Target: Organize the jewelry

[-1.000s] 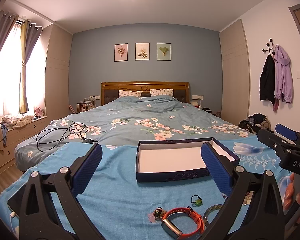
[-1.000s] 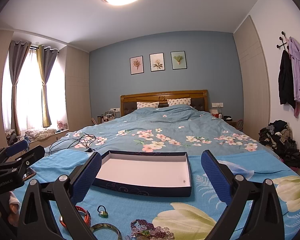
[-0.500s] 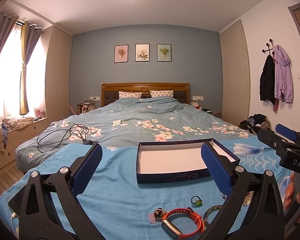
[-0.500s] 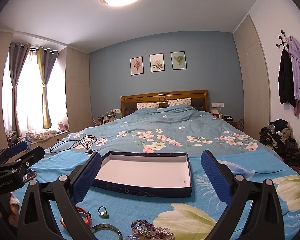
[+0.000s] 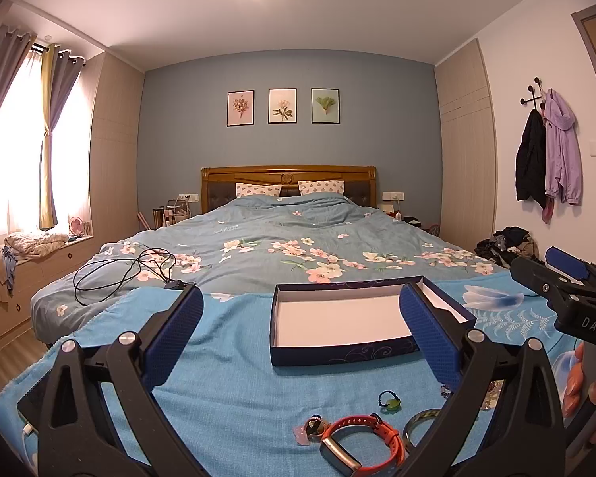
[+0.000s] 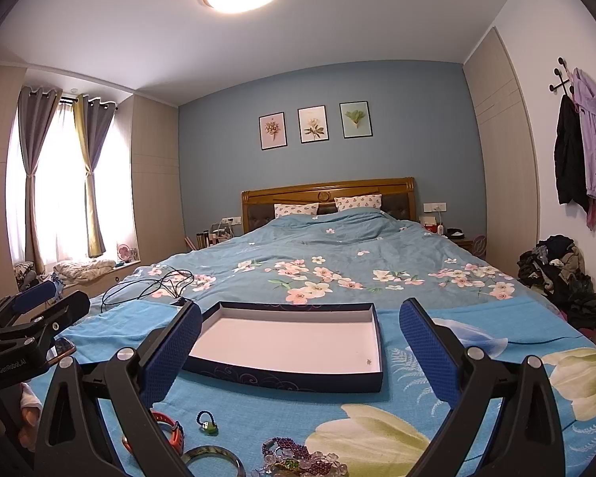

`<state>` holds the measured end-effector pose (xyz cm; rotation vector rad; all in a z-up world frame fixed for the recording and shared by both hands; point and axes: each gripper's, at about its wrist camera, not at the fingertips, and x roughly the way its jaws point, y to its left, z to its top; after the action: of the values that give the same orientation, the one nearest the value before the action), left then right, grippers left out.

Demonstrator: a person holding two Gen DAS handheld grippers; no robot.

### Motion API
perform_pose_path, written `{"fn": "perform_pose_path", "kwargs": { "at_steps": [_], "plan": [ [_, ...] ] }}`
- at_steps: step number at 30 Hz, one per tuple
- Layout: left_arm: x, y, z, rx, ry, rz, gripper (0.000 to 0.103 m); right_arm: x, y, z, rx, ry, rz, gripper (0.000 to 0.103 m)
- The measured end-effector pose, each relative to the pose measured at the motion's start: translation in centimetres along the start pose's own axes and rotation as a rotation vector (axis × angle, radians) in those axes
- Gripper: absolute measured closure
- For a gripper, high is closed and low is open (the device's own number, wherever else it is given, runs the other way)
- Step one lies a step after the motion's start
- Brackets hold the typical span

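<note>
Left wrist view first. Left gripper (image 5: 300, 328) spread wide, nothing between the blue pads (image 5: 171, 332), touching nothing. Open box (image 5: 339, 320) straight ahead on the blue blanket (image 5: 226, 389), white inside and empty as far as visible, long axis running left-right across the view. Jewelry all down low, nearer the camera than the box: orange band (image 5: 361, 443) bottom centre, a small round charm (image 5: 313, 427) just left of it and about touching, little green ring (image 5: 389, 397) a bit further up, a bangle (image 5: 419, 429) half hidden behind the right finger. So the pieces lie below and slightly right of this gripper's centre line, box beyond them. Right gripper (image 5: 568, 278) poking in from the right edge, apart from everything.

Right wrist view now. Right gripper (image 6: 300, 353) also fully spread and empty, hovering off the blanket. Box dead ahead again, wide side facing the camera. Beaded pile (image 6: 302, 459) sits at bottom centre, right under this gripper, bangle just to its left, green ring and orange band further left, partly behind the left finger. Left gripper visible at the far left edge.

Best guess: beads are the right side's job, band and charm closer to the left. Either way a drop down toward the camera side, then a carry forward into the box. Nothing in the box yet, so looks like the very start.
</note>
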<state>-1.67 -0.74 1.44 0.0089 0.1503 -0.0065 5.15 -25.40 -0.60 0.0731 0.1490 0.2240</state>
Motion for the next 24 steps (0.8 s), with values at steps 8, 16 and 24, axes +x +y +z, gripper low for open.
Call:
{"fn": "perform_pose_path", "kwargs": {
  "at_steps": [8, 16, 24],
  "plan": [
    [0.05, -0.01, 0.07, -0.001, 0.0, 0.0, 0.006, -0.11, -0.12, -0.17, 0.003, -0.002, 0.003, 0.007],
    [0.12, -0.06, -0.07, 0.001, -0.001, 0.001, 0.006, -0.14, -0.2, -0.09, 0.005, 0.002, 0.005, 0.007],
    [0.09, -0.08, -0.09, 0.002, -0.002, 0.0, 0.006, -0.15, -0.19, -0.11, 0.006, 0.001, 0.005, 0.007]
  ]
}}
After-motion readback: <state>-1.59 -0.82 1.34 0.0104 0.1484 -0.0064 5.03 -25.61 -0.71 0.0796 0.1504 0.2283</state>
